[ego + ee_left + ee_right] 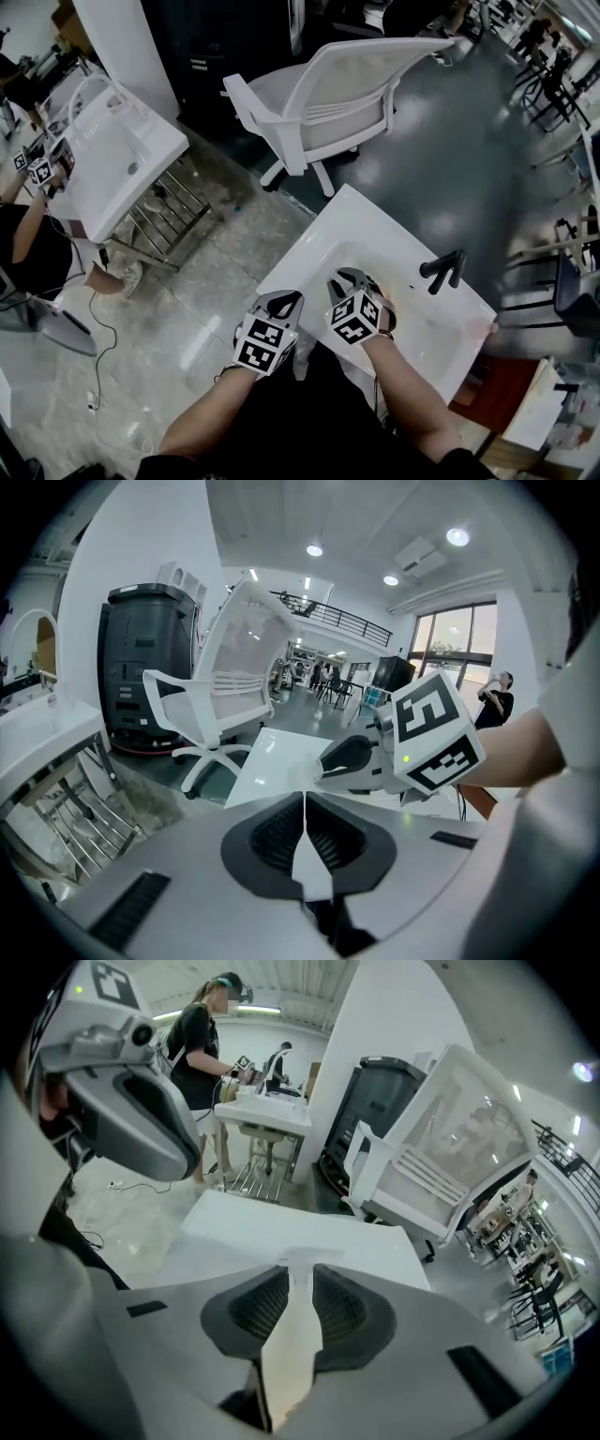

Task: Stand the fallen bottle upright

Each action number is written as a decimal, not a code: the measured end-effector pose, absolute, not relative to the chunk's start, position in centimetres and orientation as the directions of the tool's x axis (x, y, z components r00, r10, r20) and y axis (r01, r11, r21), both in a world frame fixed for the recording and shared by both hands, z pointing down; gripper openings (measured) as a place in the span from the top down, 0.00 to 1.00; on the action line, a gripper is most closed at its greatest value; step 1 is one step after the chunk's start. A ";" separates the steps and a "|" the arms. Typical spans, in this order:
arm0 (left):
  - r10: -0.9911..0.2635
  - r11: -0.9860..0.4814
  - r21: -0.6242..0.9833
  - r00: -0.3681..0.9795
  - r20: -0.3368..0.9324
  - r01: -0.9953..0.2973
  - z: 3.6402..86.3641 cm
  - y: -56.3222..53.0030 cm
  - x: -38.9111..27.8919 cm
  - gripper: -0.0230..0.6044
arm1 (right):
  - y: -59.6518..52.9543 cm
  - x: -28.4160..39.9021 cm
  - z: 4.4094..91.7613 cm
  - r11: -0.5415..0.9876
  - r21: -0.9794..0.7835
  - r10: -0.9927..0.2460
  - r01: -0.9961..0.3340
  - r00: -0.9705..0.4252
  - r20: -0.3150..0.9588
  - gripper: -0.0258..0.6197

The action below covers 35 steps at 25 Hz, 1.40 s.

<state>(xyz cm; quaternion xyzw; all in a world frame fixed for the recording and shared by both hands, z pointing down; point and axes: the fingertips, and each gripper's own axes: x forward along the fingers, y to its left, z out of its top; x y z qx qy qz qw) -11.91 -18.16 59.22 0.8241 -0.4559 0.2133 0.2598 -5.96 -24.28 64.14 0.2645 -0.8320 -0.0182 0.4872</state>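
My right gripper [351,278] hangs over the near part of the white sink [309,246], tilted steeply down. In the right gripper view its pads [251,1307] close on a narrow, pale cream thing that I take for the bottle [287,1354], whose flat top [302,1262] sticks out past the fingertips. The gripper's body hides the bottle in the head view. My left gripper [284,302] is just left of the right one at the sink's near edge. Its pads [281,834] meet with nothing between them.
A black faucet [442,270] stands at the sink's right side. A white swivel chair [319,103] is beyond the sink. At the left are another white sink [112,159] on a metal frame [161,220] and a person [28,248] with grippers.
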 end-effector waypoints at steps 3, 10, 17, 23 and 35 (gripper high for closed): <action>-0.637 -0.491 0.227 0.525 0.564 -0.841 57.9 -17.8 -11.3 0.93 | -23.6 -5.5 61.8 0.831 0.310 -0.501 -0.462 -0.380 0.777 0.81; -0.598 -0.576 0.217 0.587 0.545 -0.788 55.9 -20.1 -9.3 0.93 | -22.9 -2.3 58.1 0.753 0.322 -0.596 -0.574 -0.387 0.704 0.81; -0.553 -0.648 0.204 0.638 0.536 -0.734 54.3 -21.8 -3.5 0.93 | -22.1 0.8 55.4 0.742 0.272 -0.617 -0.613 -0.465 0.635 0.81; -0.527 -0.696 0.182 0.666 0.528 -0.695 53.6 -22.5 1.4 0.91 | -21.9 5.4 54.3 0.697 0.232 -0.654 -0.678 -0.469 0.594 0.81; -0.453 -0.773 0.167 0.716 0.531 -0.613 52.2 -20.8 9.9 0.90 | -19.5 15.2 52.4 0.588 0.163 -0.729 -0.792 -0.431 0.532 0.81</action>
